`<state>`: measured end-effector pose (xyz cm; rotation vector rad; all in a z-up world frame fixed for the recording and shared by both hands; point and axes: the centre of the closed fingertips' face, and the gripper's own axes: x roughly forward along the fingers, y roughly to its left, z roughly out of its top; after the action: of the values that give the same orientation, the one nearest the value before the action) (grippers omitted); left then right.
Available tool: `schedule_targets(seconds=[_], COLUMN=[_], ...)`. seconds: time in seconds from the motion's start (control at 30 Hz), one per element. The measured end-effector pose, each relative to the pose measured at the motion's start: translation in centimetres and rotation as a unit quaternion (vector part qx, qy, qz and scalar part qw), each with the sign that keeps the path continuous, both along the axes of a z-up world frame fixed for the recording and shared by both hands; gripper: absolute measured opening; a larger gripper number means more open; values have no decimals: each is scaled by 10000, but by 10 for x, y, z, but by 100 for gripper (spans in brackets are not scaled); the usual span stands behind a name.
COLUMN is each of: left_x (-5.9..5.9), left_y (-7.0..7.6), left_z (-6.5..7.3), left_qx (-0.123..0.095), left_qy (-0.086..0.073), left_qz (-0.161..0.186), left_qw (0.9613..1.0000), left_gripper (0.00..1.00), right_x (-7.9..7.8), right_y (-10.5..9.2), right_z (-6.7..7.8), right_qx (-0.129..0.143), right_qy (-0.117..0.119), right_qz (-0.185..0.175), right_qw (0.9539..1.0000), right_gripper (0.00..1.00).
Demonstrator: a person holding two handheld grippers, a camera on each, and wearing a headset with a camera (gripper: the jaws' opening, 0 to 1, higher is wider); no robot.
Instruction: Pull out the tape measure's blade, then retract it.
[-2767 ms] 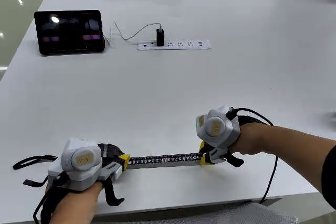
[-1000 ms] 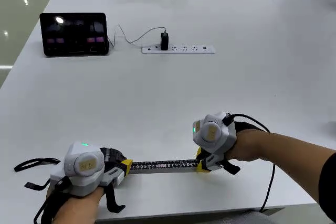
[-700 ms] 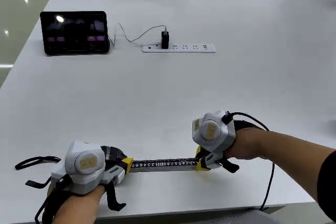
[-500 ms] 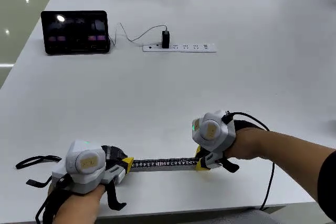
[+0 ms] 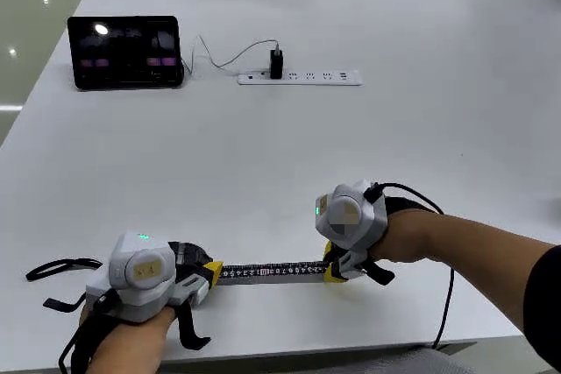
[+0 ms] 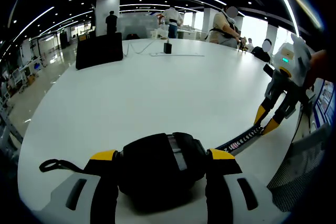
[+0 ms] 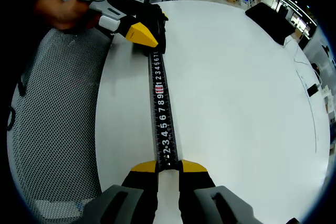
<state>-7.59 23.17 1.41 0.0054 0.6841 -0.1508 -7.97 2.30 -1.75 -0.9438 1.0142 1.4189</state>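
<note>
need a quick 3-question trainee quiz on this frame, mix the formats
1. True or false: the left gripper holds the tape measure case between its fingers.
2. Where does the right gripper pinch the blade? A) at its tip B) at mid-length C) right against the case
3. Short answer: what is plugged into the power strip?

Key: 1 true. 2 A. 3 a black charger with a cable.
</note>
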Motion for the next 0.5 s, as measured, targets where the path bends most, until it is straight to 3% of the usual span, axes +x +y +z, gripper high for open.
schedule_targets(seconds=[0.5], left_x=[0], left_y=[-1], left_z=[0], left_qx=[8], left_qy=[2], left_qz=[-9], left_qw=[10000], left_gripper=[63], right_x=[0], right_y=[2], right_z=[-1], right_qx=[24], right_qy=[-165], right_qz=[-110], right_qw=[9998], right_gripper=[11])
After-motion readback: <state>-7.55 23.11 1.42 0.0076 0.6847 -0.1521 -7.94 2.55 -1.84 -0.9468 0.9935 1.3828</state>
